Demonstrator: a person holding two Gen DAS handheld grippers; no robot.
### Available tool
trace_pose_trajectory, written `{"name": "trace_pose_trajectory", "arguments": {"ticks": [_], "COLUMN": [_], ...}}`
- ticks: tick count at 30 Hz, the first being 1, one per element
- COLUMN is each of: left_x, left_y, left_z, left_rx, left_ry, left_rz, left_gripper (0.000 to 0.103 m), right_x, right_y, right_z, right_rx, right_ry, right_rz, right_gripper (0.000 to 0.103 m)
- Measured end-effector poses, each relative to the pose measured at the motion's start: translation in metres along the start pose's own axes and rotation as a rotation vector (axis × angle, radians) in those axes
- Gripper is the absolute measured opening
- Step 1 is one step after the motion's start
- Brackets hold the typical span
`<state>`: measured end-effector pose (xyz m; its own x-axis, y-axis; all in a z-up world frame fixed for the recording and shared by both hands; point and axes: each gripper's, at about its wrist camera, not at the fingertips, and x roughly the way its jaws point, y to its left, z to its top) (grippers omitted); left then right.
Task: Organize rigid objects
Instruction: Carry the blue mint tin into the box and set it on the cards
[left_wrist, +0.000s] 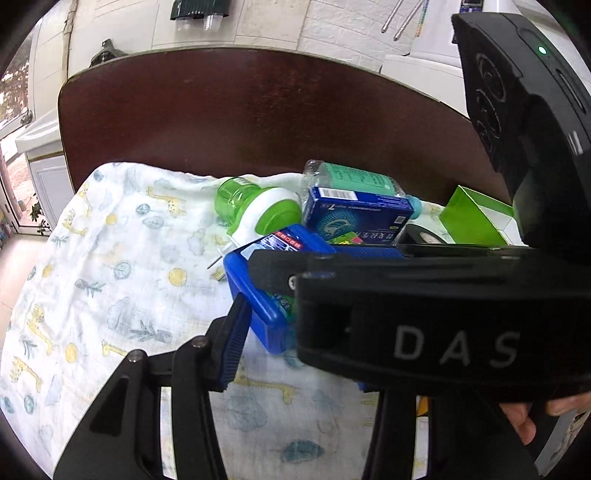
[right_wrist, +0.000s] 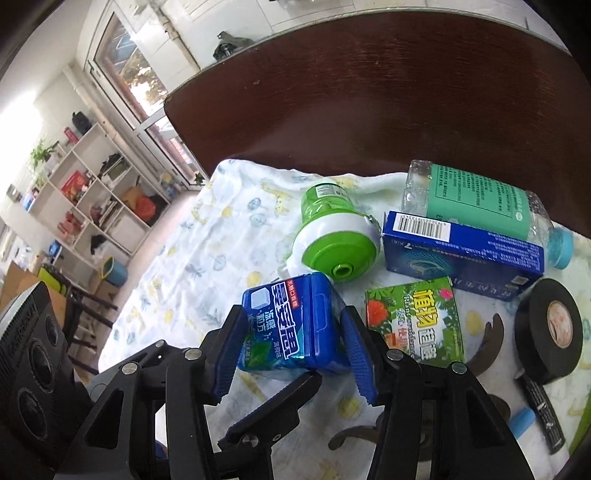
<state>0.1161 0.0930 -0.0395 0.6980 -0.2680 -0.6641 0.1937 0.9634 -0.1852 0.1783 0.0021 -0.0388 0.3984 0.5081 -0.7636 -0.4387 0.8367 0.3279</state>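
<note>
A blue plastic gum container (right_wrist: 291, 325) lies on the giraffe-print cloth (right_wrist: 207, 236). My right gripper (right_wrist: 291, 354) has its blue pads on both sides of it, closed on it. In the left wrist view the same container (left_wrist: 258, 280) sits just ahead of my left gripper (left_wrist: 295, 325). Its left finger (left_wrist: 232, 339) shows and its right finger is hidden behind the right gripper's black body (left_wrist: 424, 317). Its jaws stand wide apart. Behind lie a green-and-white bottle (right_wrist: 332, 236), a blue carton (right_wrist: 461, 251), a clear bottle with a green label (right_wrist: 480, 199) and a green flowered box (right_wrist: 417, 321).
A black tape roll (right_wrist: 550, 328), a black pen (right_wrist: 539, 413) and dark curved pieces (right_wrist: 491, 343) lie at the right on the cloth. An open green box (left_wrist: 472, 218) stands at the right. The dark wooden table (right_wrist: 369, 110) extends behind. Shelves stand far left (right_wrist: 85, 192).
</note>
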Motion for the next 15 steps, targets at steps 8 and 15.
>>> {"name": "trace_pose_trajectory", "arguments": {"ticks": [8, 15], "left_x": [-0.023, -0.042], "left_y": [-0.033, -0.082], "left_z": [0.002, 0.012], "left_rx": [0.061, 0.149], "left_ry": [-0.038, -0.083], "left_rz": [0.012, 0.021], "left_gripper": [0.046, 0.046], "right_x": [-0.032, -0.081], "right_y": [-0.005, -0.019], "right_z": [-0.009, -0.016], "right_rx": [-0.008, 0.0], "right_ry": [-0.056, -0.152], "right_rz": [-0.014, 0.006], "right_gripper": [0.055, 0.055]}}
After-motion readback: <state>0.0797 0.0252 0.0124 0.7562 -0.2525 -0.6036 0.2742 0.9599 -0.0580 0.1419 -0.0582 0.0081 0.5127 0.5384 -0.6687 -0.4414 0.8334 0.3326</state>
